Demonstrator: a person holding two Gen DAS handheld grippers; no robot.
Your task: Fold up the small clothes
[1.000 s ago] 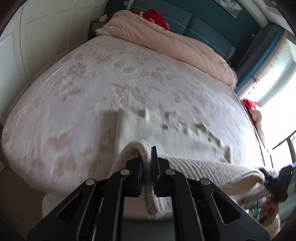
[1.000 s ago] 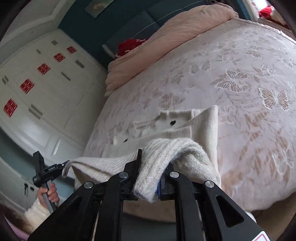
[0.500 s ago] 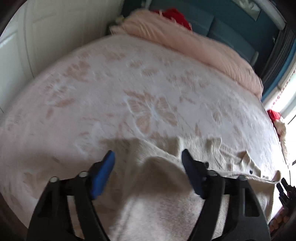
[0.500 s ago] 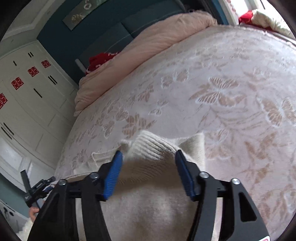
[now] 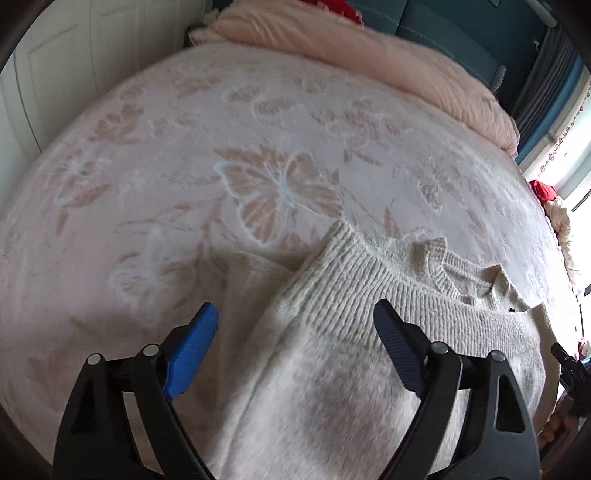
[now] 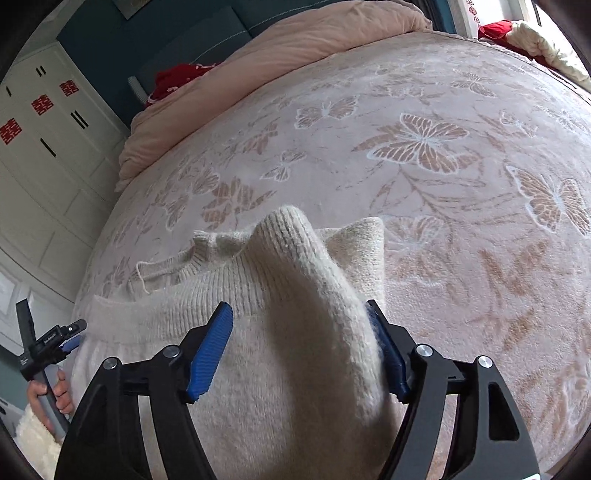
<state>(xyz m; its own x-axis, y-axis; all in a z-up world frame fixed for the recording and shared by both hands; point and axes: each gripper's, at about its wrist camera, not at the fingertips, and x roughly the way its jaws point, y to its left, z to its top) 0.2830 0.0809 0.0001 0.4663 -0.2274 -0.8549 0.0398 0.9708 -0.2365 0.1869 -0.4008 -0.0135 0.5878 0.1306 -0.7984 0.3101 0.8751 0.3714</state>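
A cream knit sweater (image 5: 332,350) lies folded over itself on the butterfly-patterned bedcover (image 5: 277,184). Its ribbed edge runs across just beyond my left gripper (image 5: 293,314), which is open, the blue pads wide apart and clear of the knit below. In the right wrist view a hump of the sweater (image 6: 280,295) stands up between the blue pads of my right gripper (image 6: 298,308). Those jaws are opening; the knit brushes the right-hand pad but is not pinched. A hand (image 6: 51,395) holding the left gripper shows at the left edge.
A pink duvet (image 5: 369,48) is bunched along the head of the bed, with a red item (image 6: 177,77) behind it. White wardrobe doors (image 6: 37,147) stand beside the bed. Red and white cloth (image 6: 535,33) lies by the window.
Both grippers were shut on the lifted sweater edge a second ago. They have opened and sunk toward the bed, and the released knit now lies folded over the rest.
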